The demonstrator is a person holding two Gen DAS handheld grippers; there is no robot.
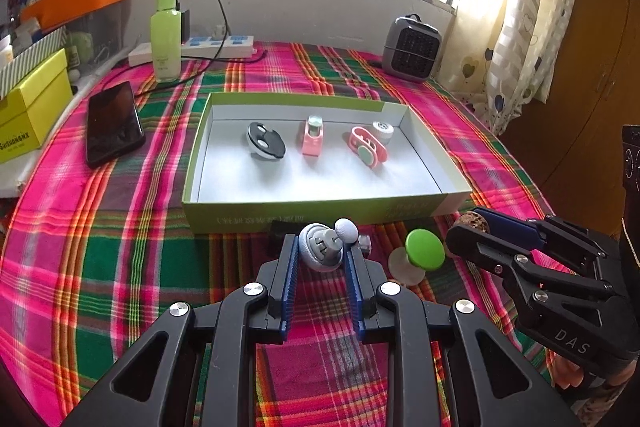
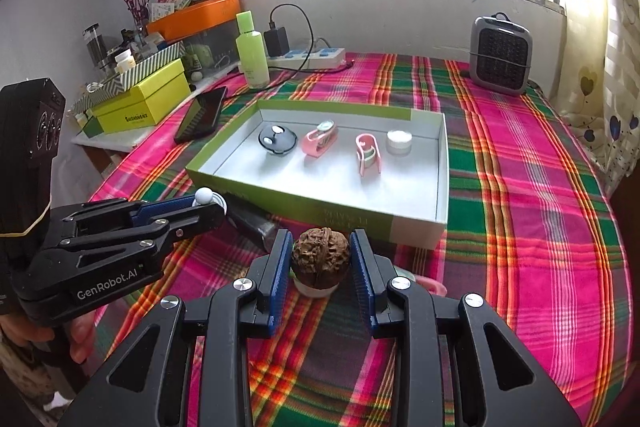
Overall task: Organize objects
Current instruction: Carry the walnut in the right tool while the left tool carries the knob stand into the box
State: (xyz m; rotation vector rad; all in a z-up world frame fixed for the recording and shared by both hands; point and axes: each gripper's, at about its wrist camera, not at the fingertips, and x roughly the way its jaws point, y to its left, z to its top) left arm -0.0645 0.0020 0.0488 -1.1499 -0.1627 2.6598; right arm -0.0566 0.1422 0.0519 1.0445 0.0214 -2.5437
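My left gripper (image 1: pixel 320 247) is shut on a grey round gadget with a white ball knob (image 1: pixel 322 251), held above the plaid cloth just in front of the box. My right gripper (image 2: pixel 320 247) is shut on a brown walnut-shaped piece on a white base (image 2: pixel 320 257). Each gripper shows in the other's view: the right gripper (image 1: pixel 468 231) with the walnut piece (image 1: pixel 475 222), and the left gripper (image 2: pixel 212 207) with the white ball (image 2: pixel 203 195). The open green-and-white box (image 1: pixel 320 217) holds a black-and-white round gadget (image 1: pixel 266 146), two pink pieces (image 1: pixel 312 137) and a white cylinder (image 1: pixel 383 131).
A green mushroom-shaped piece (image 1: pixel 424 255) stands on the cloth between the grippers. A black item (image 2: pixel 256 223) lies against the box front. A phone (image 1: pixel 114 123), green bottle (image 1: pixel 165 35), power strip (image 1: pixel 216 45) and yellow box (image 1: pixel 32 107) are at the left, a small heater (image 1: pixel 412 49) at the back right.
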